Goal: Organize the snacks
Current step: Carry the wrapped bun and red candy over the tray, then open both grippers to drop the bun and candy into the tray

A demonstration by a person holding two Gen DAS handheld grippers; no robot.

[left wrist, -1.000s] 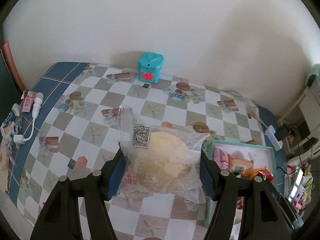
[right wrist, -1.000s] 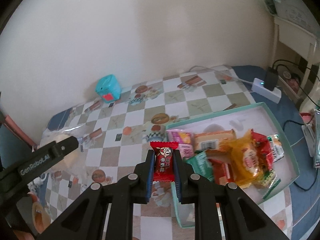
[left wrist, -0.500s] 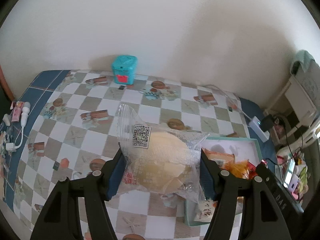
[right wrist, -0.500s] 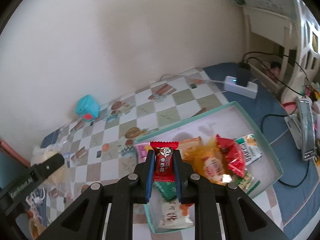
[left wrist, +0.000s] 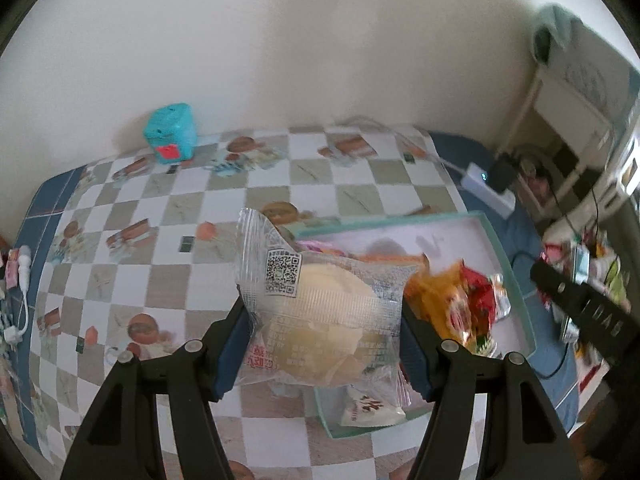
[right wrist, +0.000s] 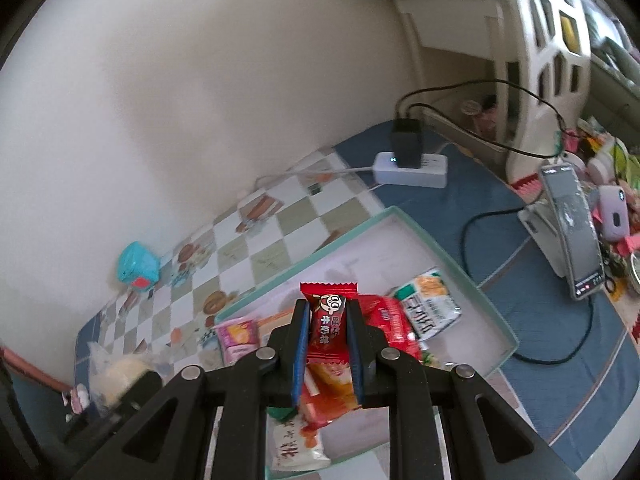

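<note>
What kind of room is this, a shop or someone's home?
Most likely a home, not a shop: a table with a checkered picture cloth stands against a plain wall, with a power strip, a propped-up phone and a snack-filled box on it.

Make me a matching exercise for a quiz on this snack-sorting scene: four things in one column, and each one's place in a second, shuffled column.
Things:
1. clear-wrapped pale round cake
2. small red candy packet
3. turquoise cube-shaped box
4. white power strip

Places:
A. on the blue cloth
B. between the left gripper's jaws
C. by the wall, on the checkered cloth
D. between the right gripper's jaws

Pairs: 1-B, 2-D, 3-C, 4-A
</note>
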